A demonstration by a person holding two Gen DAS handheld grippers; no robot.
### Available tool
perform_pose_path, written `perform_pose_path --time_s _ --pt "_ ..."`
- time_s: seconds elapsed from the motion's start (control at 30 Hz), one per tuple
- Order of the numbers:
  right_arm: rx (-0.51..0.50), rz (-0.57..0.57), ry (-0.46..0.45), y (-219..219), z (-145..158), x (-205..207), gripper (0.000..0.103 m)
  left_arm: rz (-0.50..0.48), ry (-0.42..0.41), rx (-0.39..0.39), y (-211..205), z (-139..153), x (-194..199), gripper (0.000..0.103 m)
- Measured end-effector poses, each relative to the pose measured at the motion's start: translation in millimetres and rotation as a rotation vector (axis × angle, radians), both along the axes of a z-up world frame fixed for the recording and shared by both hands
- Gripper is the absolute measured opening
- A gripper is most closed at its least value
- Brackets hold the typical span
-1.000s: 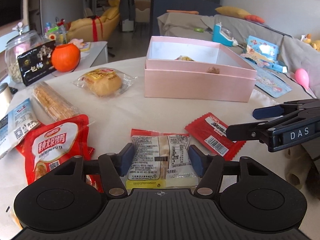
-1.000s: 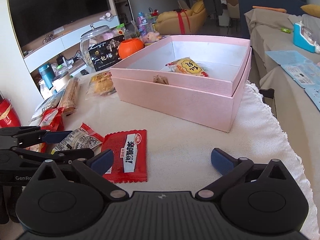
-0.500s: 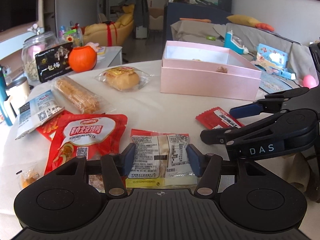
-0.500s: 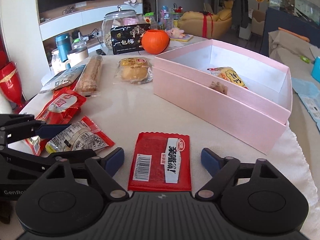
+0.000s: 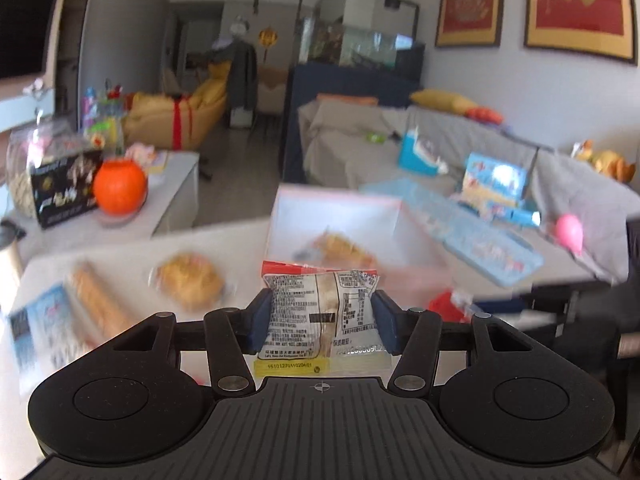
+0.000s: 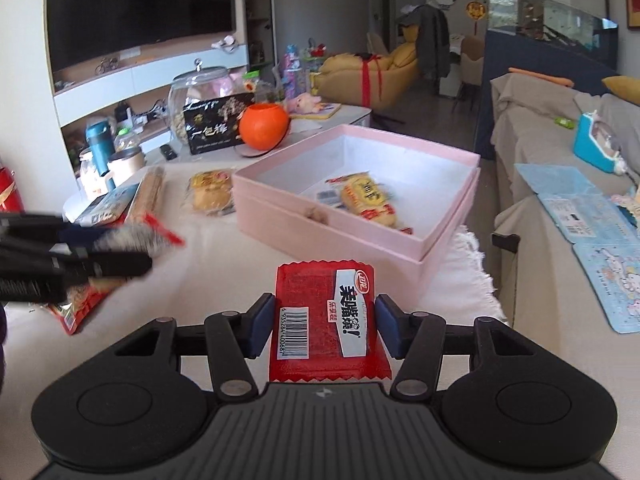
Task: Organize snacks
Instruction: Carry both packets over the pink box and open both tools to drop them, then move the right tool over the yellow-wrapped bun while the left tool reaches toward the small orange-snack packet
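Left wrist: clear snack packet [image 5: 322, 316] pinched between left gripper [image 5: 322, 322] pads; right gripper [image 6: 323, 324] likewise clamping red sachet [image 6: 326, 322] (barcode up).

We see both wrist fisheyes looking forward along their fingers, low over the counter [image 6: 224, 272], close up, both sharing the pink box [image 6: 400, 240] [image 5: 340, 216] and orange ball [image 6: 264, 126] [image 5: 119, 186].
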State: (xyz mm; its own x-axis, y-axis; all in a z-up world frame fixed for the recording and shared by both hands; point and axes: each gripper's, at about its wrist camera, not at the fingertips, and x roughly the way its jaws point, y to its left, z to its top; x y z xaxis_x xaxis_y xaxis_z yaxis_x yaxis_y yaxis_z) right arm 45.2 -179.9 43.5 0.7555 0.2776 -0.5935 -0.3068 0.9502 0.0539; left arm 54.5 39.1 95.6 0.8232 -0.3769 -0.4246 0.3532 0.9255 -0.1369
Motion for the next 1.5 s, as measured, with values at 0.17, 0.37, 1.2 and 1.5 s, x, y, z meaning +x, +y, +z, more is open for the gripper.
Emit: perform_pose_path --time_s 0.17,0.37,1.2,1.5 --pt "0.022 -0.014 0.009 -6 -3 1 0.055 -0.035 -0.054 -0.138 -27 28 90 0.063" --pt "-0.002 -0.005 0.004 -5 -3 -4 0.055 -0.009 0.078 -0.073 -43 -10 138 0.057" --pt "0.010 0.062 -0.001 74 43 88 0.070 0.353 0.101 -0.069 95 -55 2 0.057" --pt "-0.027 0.159 0.032 160 19 102 0.070 0.671 0.121 -0.262 179 -90 -29 0.057"
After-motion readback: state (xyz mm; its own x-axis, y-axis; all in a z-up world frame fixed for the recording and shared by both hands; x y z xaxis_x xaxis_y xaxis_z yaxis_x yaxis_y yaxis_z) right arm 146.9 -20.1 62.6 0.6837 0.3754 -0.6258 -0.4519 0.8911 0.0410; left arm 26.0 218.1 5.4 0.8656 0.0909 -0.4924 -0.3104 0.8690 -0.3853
